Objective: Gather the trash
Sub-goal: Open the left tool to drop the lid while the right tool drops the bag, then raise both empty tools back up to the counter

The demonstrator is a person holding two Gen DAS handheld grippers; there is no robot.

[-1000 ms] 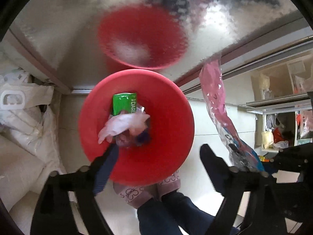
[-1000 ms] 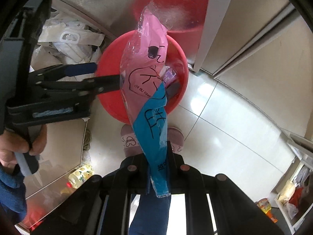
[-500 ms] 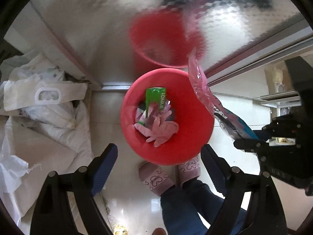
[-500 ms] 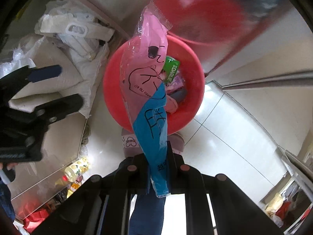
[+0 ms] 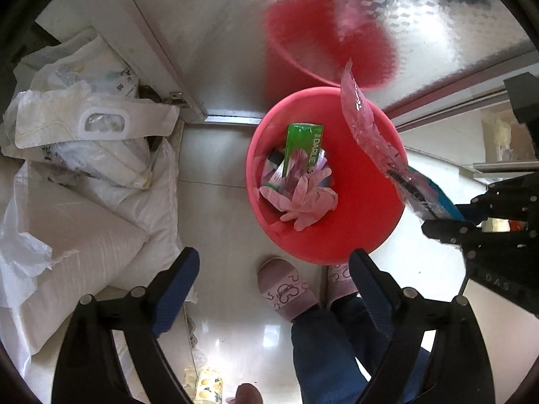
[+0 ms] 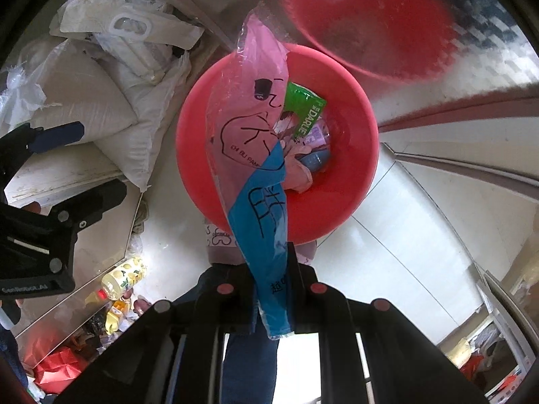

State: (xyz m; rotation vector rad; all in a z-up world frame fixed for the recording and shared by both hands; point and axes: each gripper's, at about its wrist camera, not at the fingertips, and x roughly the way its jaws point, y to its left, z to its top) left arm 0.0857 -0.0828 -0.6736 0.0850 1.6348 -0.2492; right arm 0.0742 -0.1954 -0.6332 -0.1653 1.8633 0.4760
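A red basin [image 5: 370, 235] stands on the tiled floor and holds a green box [image 5: 303, 148], pink gloves [image 5: 303, 202] and other scraps. My left gripper [image 5: 273, 262] points straight down beside the basin's near-left edge, open and empty. My right gripper [image 6: 271, 256] is shut on the blue end of a pink and blue plastic wrapper [image 6: 249, 141]. The wrapper stands up over the basin [image 6: 353, 175] and hides part of it. From the left wrist view, the wrapper [image 5: 363, 124] slants above the basin's right rim, with the right gripper [image 5: 448, 213] at its lower end.
White sacks [image 5: 84, 168] are heaped left of the basin. A shiny metal panel [image 5: 219, 33] behind it mirrors the red. The person's slippers [image 5: 286, 289] stand just in front of the basin. A lemon-labelled bottle [image 6: 124, 276] and clutter lie at lower left.
My left gripper has drawn back from over the basin toward the sacks, and the pink gloves now lie in the basin. My right gripper has brought the wrapper over the basin.
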